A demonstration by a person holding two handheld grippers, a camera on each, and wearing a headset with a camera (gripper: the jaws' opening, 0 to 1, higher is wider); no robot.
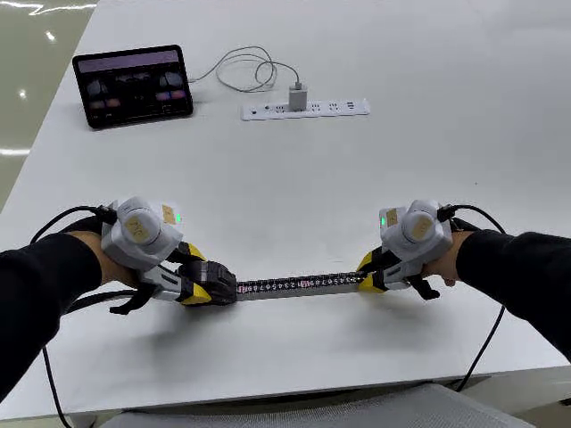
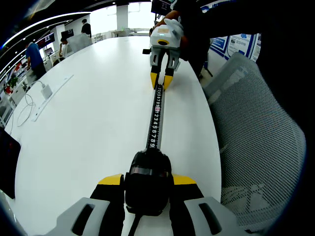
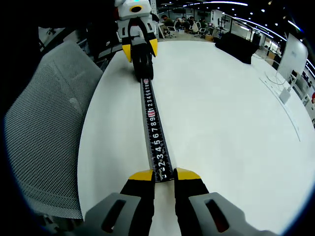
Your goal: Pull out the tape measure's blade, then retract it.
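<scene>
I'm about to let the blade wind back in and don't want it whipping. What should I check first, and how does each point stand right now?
1. Left gripper shut on the case: ok.
2. Right gripper shut on the blade at its tip end: ok.
3. Blade runs straight between the two, no kink or twist: ok.
4. Tablet and power strip lie at the far side of the table, well off the blade's line: ok.
5. Lock on the case released: cannot tell.
</scene>
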